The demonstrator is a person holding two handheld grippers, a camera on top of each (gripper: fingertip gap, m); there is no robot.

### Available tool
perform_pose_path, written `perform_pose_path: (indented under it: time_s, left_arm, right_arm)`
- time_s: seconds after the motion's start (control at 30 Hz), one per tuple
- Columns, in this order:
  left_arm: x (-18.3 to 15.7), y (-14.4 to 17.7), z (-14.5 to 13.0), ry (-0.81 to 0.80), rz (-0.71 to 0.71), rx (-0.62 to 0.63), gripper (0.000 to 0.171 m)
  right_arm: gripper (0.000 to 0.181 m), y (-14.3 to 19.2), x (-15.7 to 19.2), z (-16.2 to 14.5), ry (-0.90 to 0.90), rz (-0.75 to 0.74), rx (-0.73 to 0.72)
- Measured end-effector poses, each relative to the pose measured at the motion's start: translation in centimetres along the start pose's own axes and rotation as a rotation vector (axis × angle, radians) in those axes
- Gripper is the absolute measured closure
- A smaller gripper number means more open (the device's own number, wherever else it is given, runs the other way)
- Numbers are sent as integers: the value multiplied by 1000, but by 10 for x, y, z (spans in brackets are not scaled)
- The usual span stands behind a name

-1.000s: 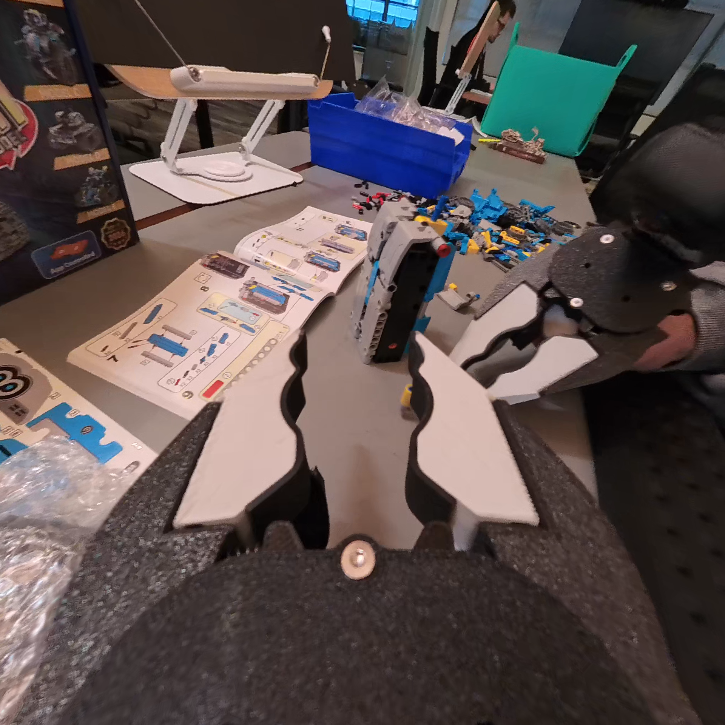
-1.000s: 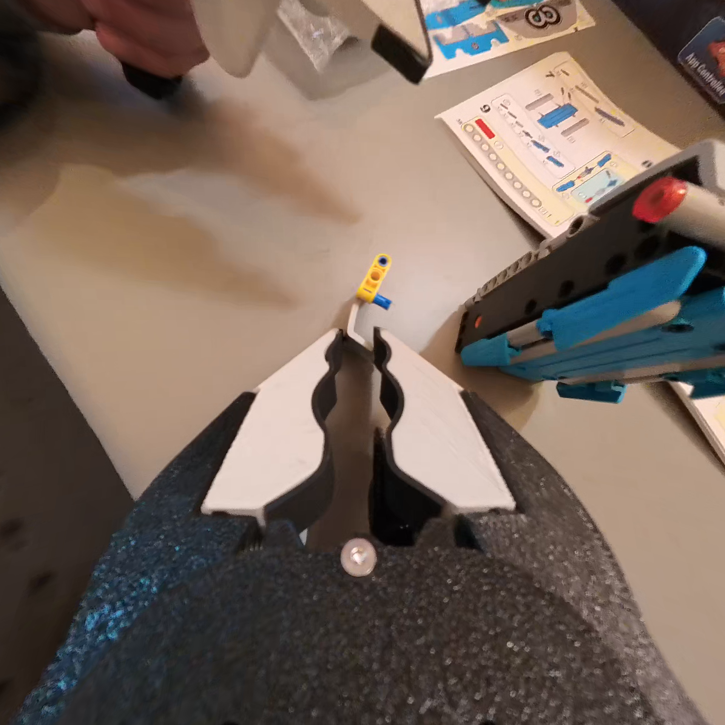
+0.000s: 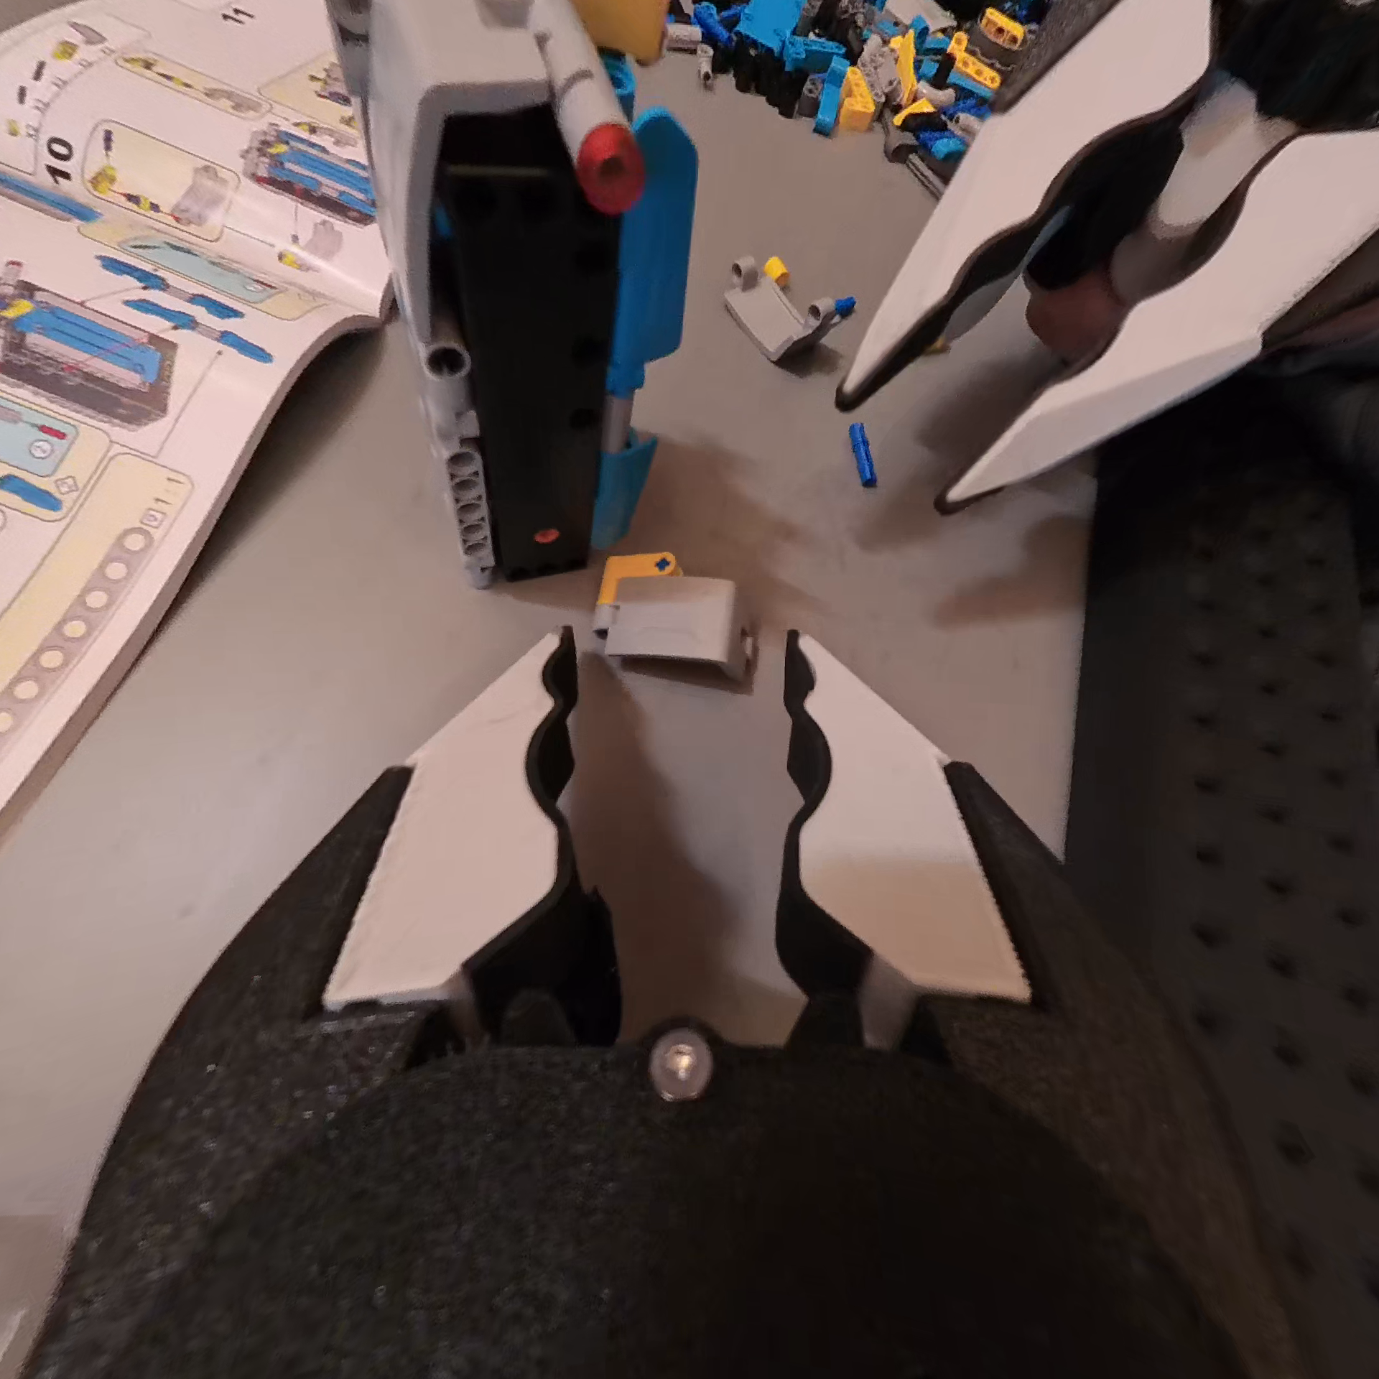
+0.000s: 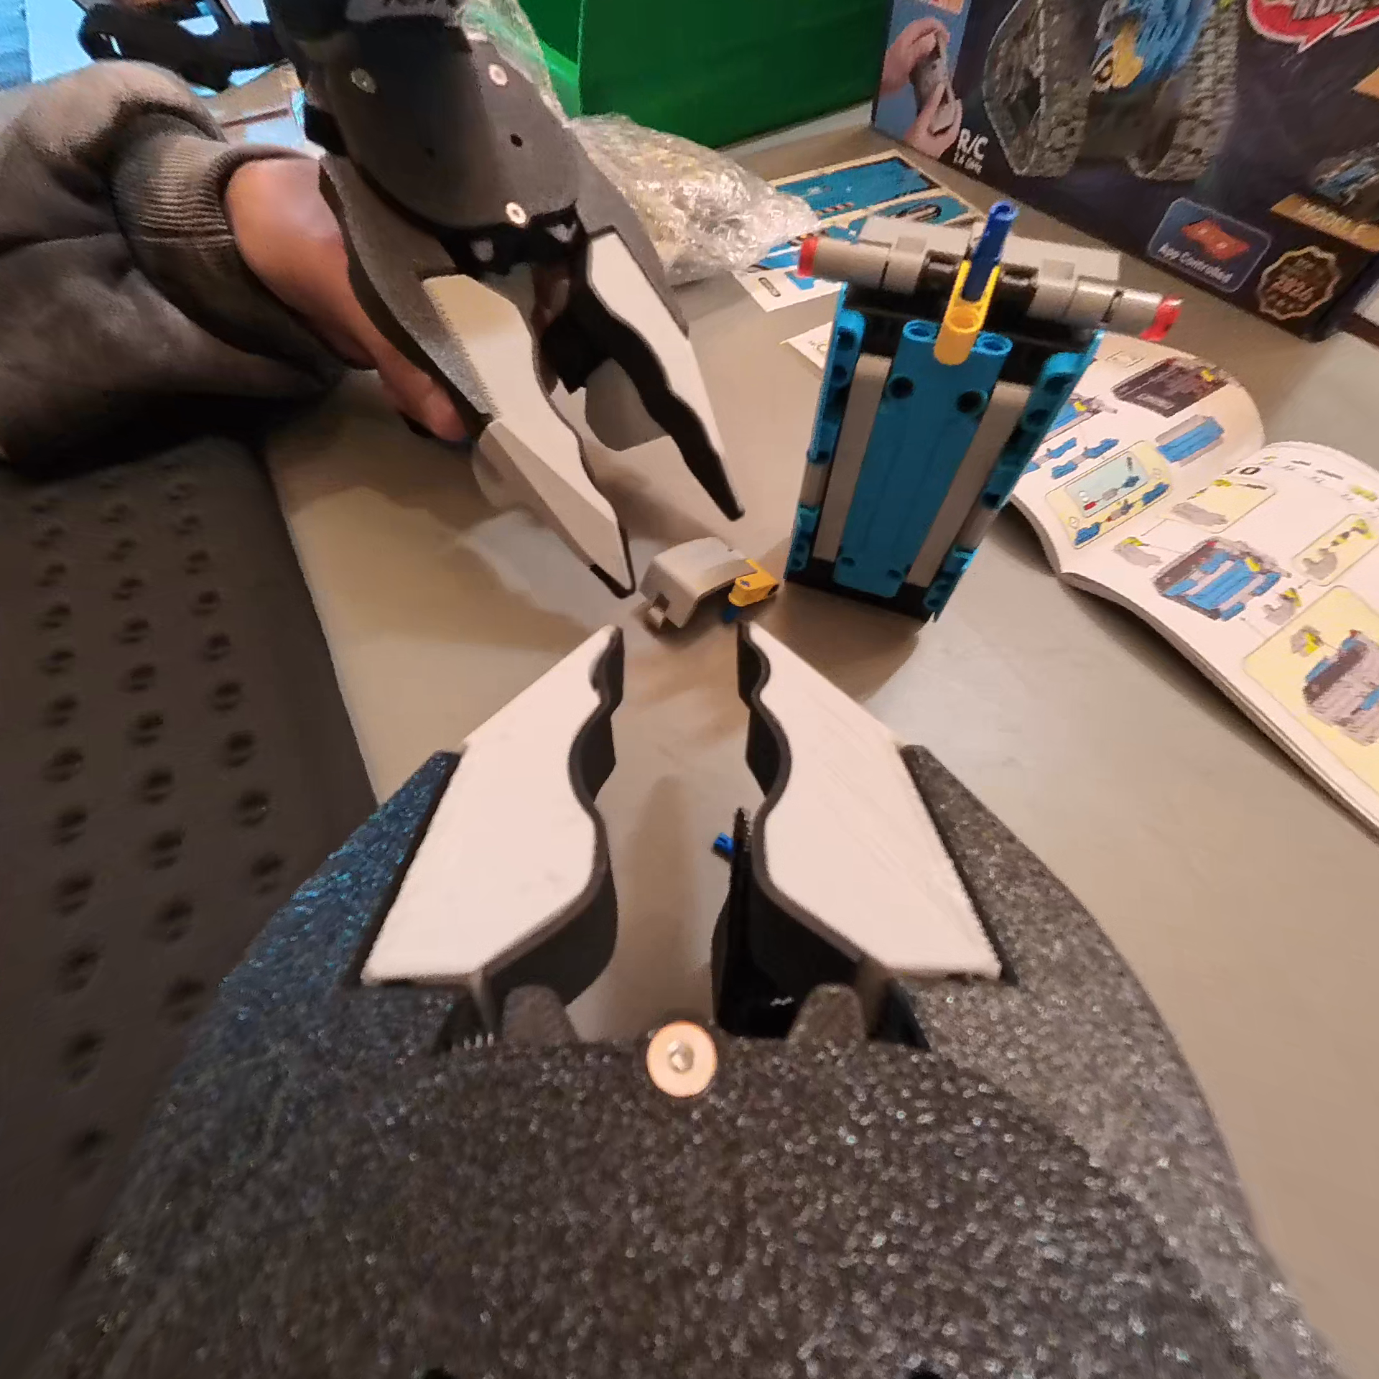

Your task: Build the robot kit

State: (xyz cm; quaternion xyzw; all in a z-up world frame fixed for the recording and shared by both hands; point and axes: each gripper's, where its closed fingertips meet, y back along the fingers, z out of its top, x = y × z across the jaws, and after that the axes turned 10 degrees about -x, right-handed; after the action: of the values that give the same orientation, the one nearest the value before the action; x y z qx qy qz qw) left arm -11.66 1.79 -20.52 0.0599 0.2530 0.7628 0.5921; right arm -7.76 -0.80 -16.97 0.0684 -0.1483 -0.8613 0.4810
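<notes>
On grey table (image 3: pixel 298 746), curved grey piece (image 3: pixel 671 619), both hand-held grippers spread

Grey tabletop (image 3: pixel 224 858), dark perforated mat (image 3: pixel 1231 821) along its edge, green bin (image 4: pixel 716 60) behind

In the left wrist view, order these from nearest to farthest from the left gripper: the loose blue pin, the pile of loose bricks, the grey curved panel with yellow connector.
1. Grey curved panel with yellow connector: just ahead of the left gripper.
2. Loose blue pin: farther, ahead to the right.
3. Pile of loose bricks: farthest, top of view.
</notes>
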Motion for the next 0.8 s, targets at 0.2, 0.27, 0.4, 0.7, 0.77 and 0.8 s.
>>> perform_pose_path:
  time_s: [0.2, 0.27, 0.4, 0.7, 0.77, 0.8]
  left_arm:
    - [1, -8, -8, -81, 42, 64, 132]
    - [0, -8, -5, -140, 71, 49, 132]
    - [2, -1, 11, -230, 152, -50, 133]
    - [-7, 10, 21, -300, 171, -123, 133]
    - [-18, 14, 34, -338, 152, -197, 133]
    - [-23, 17, 42, -368, 152, -241, 133]
  right_arm:
    - [155, -6, 8, -5, -97, 80, 29]
    - [154, -7, 11, -4, -145, 118, 23]
    - [133, -12, 9, -6, -215, 126, 26]
    - [129, -21, 3, -7, -413, 145, 17]
    - [129, -23, 9, -1, -448, 184, -2]
    - [129, -22, 12, 6, -477, 210, -35]
